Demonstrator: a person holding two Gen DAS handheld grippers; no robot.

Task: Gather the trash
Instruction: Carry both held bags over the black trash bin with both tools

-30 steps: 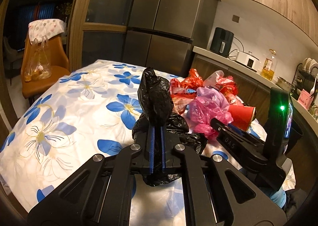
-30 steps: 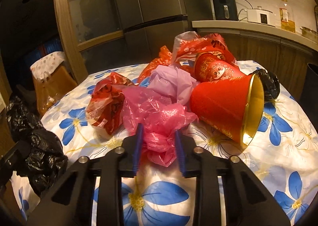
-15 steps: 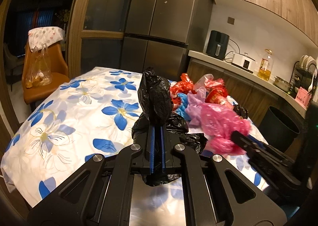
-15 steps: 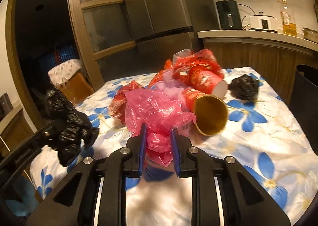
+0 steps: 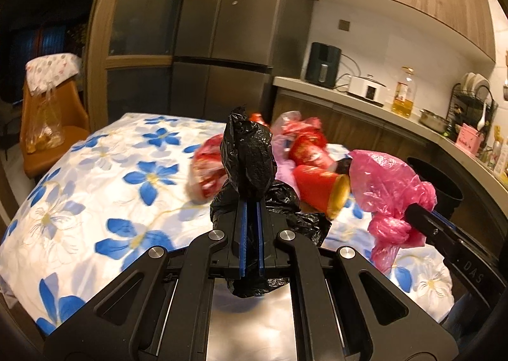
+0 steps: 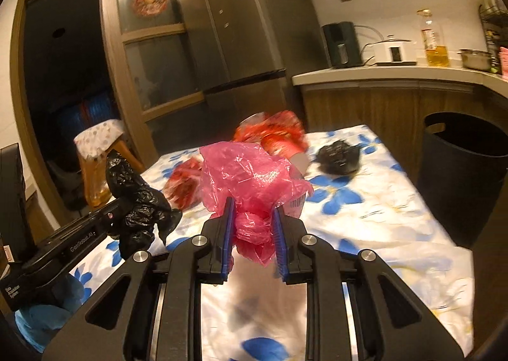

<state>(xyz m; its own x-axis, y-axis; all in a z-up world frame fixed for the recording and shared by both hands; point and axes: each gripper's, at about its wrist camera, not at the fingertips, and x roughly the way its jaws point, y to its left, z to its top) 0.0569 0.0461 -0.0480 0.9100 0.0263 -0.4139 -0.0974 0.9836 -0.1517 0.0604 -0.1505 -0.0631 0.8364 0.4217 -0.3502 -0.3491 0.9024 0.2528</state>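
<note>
Trash is partly in the tools and partly on the bench [image 5: 95,170], which has a white cloth with blue flowers. The left tool [image 5: 250,211] is closed tightly on a crumpled black plastic bag [image 5: 249,157]; the bag stands up above the blue pads and a small part hangs below them. The right tool [image 6: 252,224] has just been closing, and its jaws now press on a bunched pink plastic bag [image 6: 254,177], which is lifted clear of the cloth. In the left wrist view this pink bag is at the right side, held above the bench edge.

On the bench a pile of red wrappers [image 5: 208,170] and a red paper cup [image 5: 320,189] with a gold inside lie near the middle, beside the black bag. Another small black bag [image 6: 338,157] lies alone on the cloth, further toward the far end. A black bin [image 6: 460,177] stands on the floor just beside the bench, between it and the wooden kitchen cabinets [image 6: 365,107].
</note>
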